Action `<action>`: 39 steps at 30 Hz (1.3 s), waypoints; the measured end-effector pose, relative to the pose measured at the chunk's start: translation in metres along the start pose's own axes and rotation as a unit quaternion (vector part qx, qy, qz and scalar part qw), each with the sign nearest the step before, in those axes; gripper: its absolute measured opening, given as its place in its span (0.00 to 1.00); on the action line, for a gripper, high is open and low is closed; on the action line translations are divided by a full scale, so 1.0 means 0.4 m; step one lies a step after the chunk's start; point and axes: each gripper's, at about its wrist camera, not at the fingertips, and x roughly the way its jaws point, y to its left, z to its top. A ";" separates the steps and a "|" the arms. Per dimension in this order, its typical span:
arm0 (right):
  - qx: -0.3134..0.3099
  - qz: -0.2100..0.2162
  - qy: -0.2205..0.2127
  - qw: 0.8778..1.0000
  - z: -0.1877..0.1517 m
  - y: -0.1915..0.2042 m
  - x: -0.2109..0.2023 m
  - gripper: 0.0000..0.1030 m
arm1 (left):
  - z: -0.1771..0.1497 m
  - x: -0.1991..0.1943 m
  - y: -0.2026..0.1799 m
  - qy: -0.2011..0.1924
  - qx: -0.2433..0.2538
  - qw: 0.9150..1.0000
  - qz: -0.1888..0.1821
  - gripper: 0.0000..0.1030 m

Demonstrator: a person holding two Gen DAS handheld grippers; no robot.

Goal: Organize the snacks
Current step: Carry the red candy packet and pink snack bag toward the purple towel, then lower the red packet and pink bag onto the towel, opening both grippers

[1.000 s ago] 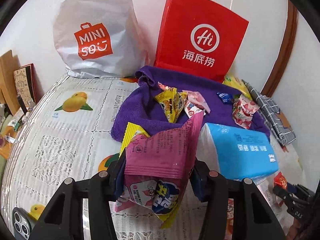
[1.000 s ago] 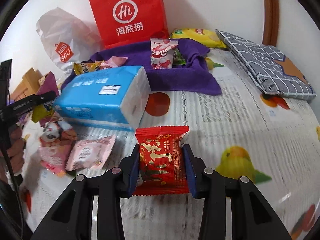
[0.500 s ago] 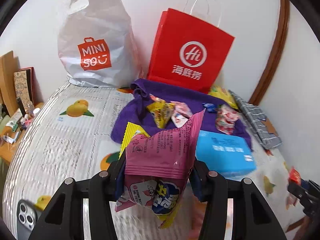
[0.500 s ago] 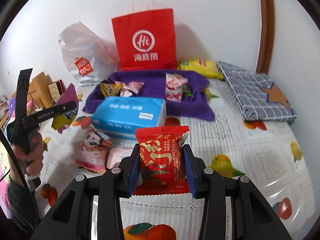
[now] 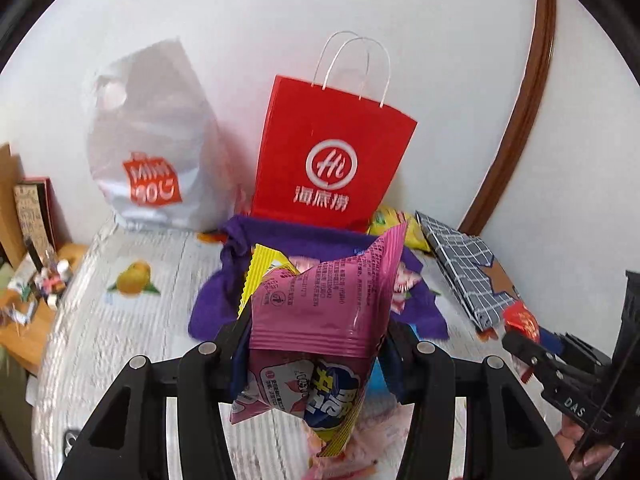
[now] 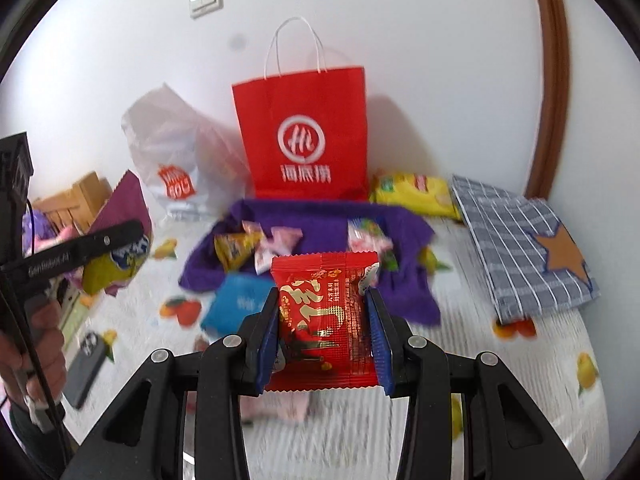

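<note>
**Both tools carry snacks, high above the bed**

The left tool (image 5: 316,354) holds a pink snack packet (image 5: 320,304) together with a yellow one (image 5: 262,270), the pink packet's long axis standing upright. The right tool (image 6: 323,330) grips a flat red snack packet (image 6: 325,312) by its two side edges, its long axis also upright and its printed face toward the camera. The red paper bag (image 6: 302,136) stands straight ahead by the wall, its mouth upward. I judge both hands about equally near to it. The purple cloth (image 6: 320,216) with more snacks lies just before the bag.
</note>
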 end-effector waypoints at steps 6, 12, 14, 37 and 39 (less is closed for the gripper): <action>-0.006 -0.004 -0.002 1.000 0.105 0.002 0.093 0.39 | 0.081 0.053 -0.014 0.014 -0.008 1.000 -0.002 0.49; -0.003 0.019 -0.010 1.000 0.215 -0.006 0.165 0.39 | 0.158 0.118 -0.036 0.021 -0.004 1.000 0.013 0.49; -0.002 0.024 -0.008 1.000 0.254 -0.008 0.190 0.39 | 0.184 0.138 -0.037 0.021 -0.009 1.000 0.013 0.49; 0.025 0.006 0.096 0.995 0.259 -0.120 0.484 0.39 | 0.270 0.323 0.075 0.056 -0.058 0.996 0.039 0.49; 0.016 0.018 0.108 0.994 0.248 -0.107 0.502 0.40 | 0.272 0.323 0.085 0.060 -0.065 0.995 0.038 0.49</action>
